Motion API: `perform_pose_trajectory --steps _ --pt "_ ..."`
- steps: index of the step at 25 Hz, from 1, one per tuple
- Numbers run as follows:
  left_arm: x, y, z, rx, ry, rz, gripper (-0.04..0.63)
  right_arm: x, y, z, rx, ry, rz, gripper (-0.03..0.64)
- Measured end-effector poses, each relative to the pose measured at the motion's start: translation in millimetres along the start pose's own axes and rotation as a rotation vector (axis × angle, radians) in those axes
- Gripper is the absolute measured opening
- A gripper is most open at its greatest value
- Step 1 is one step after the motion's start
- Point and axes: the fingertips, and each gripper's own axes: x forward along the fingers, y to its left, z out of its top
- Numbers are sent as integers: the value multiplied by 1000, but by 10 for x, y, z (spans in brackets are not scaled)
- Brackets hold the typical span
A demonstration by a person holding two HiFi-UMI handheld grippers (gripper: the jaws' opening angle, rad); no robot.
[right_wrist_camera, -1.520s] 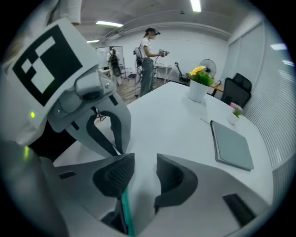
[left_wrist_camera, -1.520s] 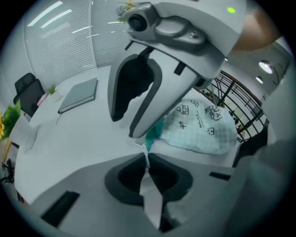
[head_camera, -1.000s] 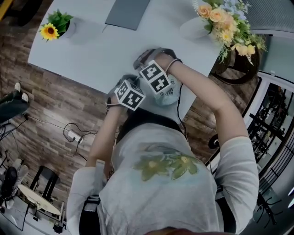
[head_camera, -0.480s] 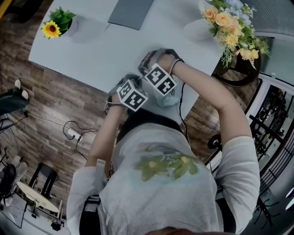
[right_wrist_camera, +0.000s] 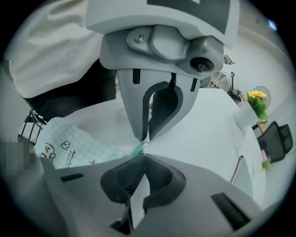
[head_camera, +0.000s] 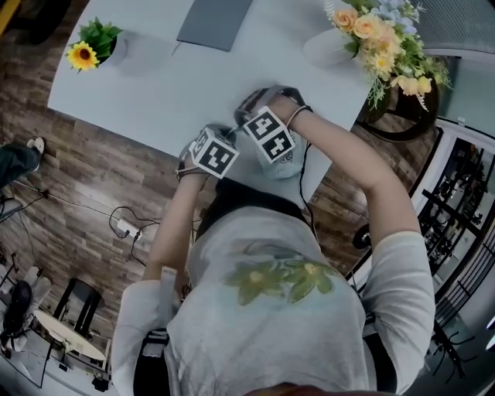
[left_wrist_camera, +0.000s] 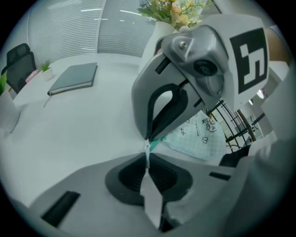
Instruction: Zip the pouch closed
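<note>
**Both grippers pinched at the pouch's zipper end**

The pale green checked pouch [head_camera: 283,167] lies near the closer edge of the white table [head_camera: 155,85], at the centre of the head view, mostly under the two marker cubes. The left gripper [left_wrist_camera: 147,157] is clenched on a thin pale bit at the pouch's end, in the lower middle of its own view. The right gripper [right_wrist_camera: 144,155] meets it tip to tip. Its jaws have just been closing and now pinch the teal zipper [right_wrist_camera: 138,149]; whether they grip the pull itself is too small to tell. A grey notebook [head_camera: 215,22] lies at the top of the head view, a sunflower pot [head_camera: 97,48] is at the upper left, and a bouquet [head_camera: 383,42] is at the upper right.
</note>
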Motion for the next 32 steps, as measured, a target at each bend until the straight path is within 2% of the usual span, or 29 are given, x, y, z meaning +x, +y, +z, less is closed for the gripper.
perform_pose_trajectory --steps 5,7,12,32 --pt "-9 17 8 -13 4 4 25 -32 30 -8 44 -1 1 17" --pt "-30 45 28 -10 -3 22 25 -47 48 -30 27 13 2 17" --pt "3 11 3 -29 0 6 25 -77 66 -32 15 23 0 17" --pt "1 15 20 -32 -5 33 25 -122 80 -99 -69 80 -16 17"
